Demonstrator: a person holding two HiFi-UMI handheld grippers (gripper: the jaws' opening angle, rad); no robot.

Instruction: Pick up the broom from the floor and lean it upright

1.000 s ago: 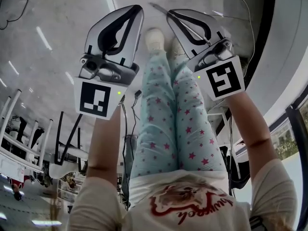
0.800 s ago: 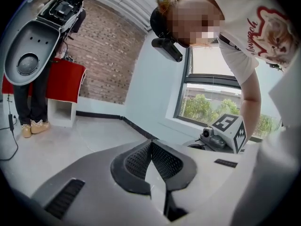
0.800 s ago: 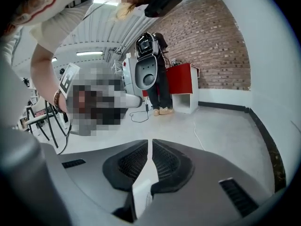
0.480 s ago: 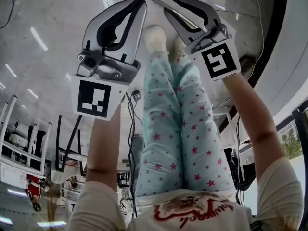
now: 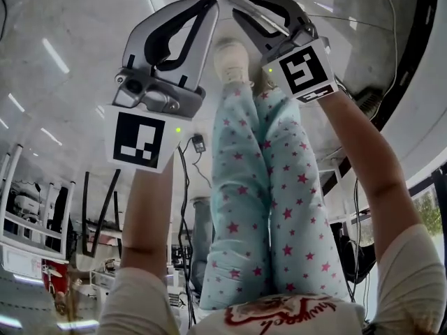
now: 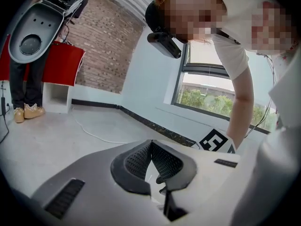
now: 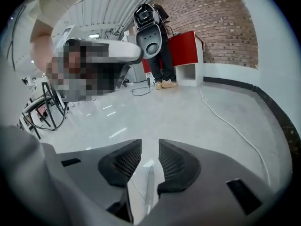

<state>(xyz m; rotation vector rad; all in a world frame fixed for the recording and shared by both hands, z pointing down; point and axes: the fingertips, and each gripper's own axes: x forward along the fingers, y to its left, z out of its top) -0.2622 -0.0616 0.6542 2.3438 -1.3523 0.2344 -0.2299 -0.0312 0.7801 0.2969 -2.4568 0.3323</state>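
The broom shows only as a thin silvery handle (image 5: 246, 11) lying on the pale floor, running between the jaws of my right gripper (image 5: 241, 4). In the right gripper view the handle (image 7: 149, 187) shows through the gap of the right gripper (image 7: 150, 144); the pads stand apart and do not touch it. Those jaws have just been opening. My left gripper (image 5: 208, 4) hangs beside it to the left, tips together with nothing in them; in its own view the left gripper (image 6: 150, 143) has its pads meeting. The broom's head is hidden.
My own legs in star-print trousers (image 5: 265, 187) and pale shoes (image 5: 227, 58) stand just behind the grippers. A white cable (image 7: 230, 124) crosses the floor at right. A person stands by a red cabinet (image 7: 186, 55). Chairs (image 7: 44, 107) stand at left.
Both grippers have sunk toward the floor and sit higher in the head view. The right gripper's jaws, shut a second ago, have parted around the handle.
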